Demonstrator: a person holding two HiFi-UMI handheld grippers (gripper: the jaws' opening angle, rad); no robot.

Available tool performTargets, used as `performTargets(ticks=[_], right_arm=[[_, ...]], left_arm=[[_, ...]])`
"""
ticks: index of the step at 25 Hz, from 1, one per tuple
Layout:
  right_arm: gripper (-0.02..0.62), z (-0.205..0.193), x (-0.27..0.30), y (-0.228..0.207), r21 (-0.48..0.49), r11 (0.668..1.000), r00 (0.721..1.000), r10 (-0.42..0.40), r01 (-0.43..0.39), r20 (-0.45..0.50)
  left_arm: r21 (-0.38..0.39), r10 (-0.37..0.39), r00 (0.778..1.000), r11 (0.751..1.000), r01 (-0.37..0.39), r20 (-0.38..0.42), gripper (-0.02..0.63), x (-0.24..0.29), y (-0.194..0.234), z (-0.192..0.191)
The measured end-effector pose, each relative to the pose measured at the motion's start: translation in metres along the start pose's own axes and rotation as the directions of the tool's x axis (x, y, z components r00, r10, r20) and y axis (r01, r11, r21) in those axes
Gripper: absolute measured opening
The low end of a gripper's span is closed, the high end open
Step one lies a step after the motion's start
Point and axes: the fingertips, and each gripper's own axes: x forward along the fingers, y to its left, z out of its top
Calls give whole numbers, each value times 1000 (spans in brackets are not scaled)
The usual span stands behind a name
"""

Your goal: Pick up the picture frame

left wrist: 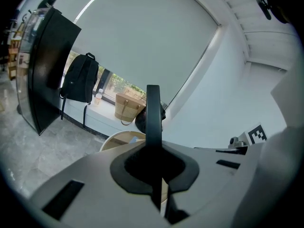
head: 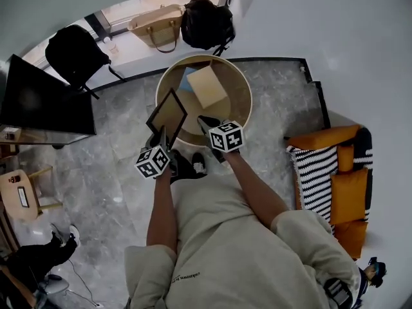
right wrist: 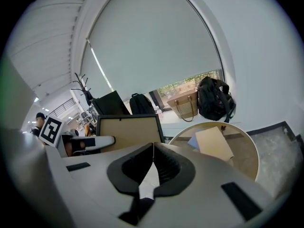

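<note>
The picture frame (head: 167,116) has a thin black border and a tan panel. It is lifted off the round wooden table (head: 243,89) and hangs tilted over the table's near left edge. My left gripper (head: 158,140) is shut on its lower edge. In the left gripper view the frame (left wrist: 153,113) stands edge-on, rising from between the left gripper's (left wrist: 154,148) jaws. My right gripper (head: 206,121) hovers just right of the frame, jaws together with nothing in them. The right gripper view shows the right gripper (right wrist: 153,148) shut, with the frame (right wrist: 128,132) to its left.
A tan envelope (head: 207,87) and a blue sheet (head: 187,80) lie on the table. Behind it along the window sit a black backpack (head: 74,53), a tan handbag (head: 156,26) and a black bag (head: 206,21). A dark screen (head: 45,98) stands left, a sofa with orange cushions (head: 347,188) right.
</note>
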Motion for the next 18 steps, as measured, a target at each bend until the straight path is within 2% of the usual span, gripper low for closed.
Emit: performTargets(ticks=[18], right_arm=[[34,-6,7,0,-7,1000,1000,17,-17,-12]], left_arm=[[25,-16,999,1000,17,-41,26,-5,6,-13]])
